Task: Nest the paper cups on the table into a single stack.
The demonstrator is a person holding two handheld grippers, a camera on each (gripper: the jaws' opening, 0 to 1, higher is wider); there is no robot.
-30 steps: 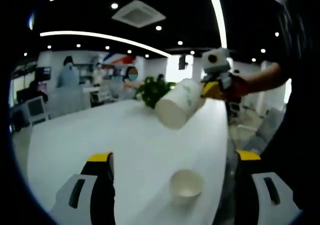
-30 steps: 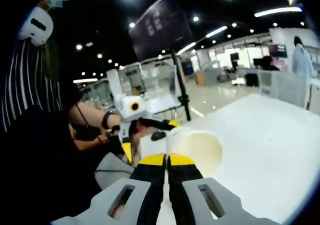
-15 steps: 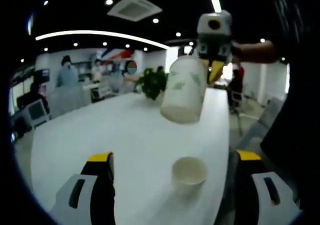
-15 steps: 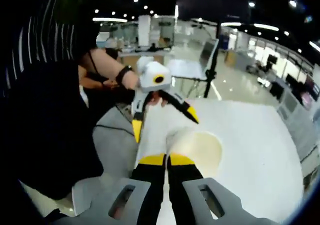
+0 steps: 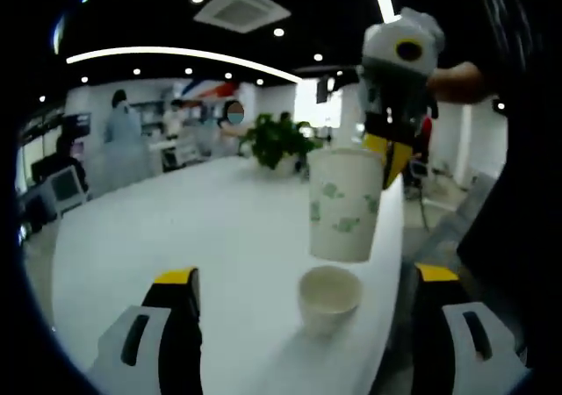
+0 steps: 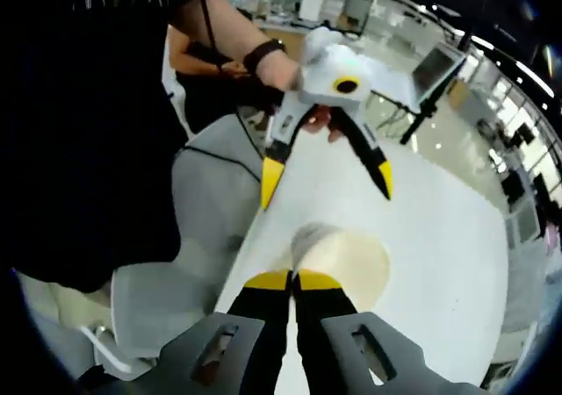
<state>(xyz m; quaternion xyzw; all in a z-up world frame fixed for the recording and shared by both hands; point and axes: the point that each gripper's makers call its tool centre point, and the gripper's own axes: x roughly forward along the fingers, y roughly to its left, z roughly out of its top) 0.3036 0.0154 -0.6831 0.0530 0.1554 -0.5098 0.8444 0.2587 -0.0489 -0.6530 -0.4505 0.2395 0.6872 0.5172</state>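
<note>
The left gripper [image 5: 303,320] has its jaws spread wide, nothing between them; in the right gripper view it [image 6: 327,171] hangs over the table's near edge with the same wide spread, a hand [image 6: 303,92] behind it. The right gripper [image 6: 292,283] has its jaws pressed together on the rim of a printed paper cup [image 6: 344,262], whose open mouth faces the camera. In the left gripper view this gripper [image 5: 386,162] comes down from above, pinching that cup [image 5: 343,204] at its upper rim.

The white table [image 5: 176,237] is the landmark for everything else. It stretches away from the left gripper as a long, pale surface; a grey chair [image 6: 154,298] stands just off its near edge in the right gripper view.

The held cup, white with green leaf prints, hangs upright above the table's near end, bottom down, clear of the surface.

A plain paper cup [image 5: 327,298] stands upright on the table near its right edge, mouth up, directly below the held cup with a small gap between them. It sits between the left gripper's two spread jaws.

A green potted plant [image 5: 279,142] stands at the table's far end. People stand beyond the table's far left side.
</note>
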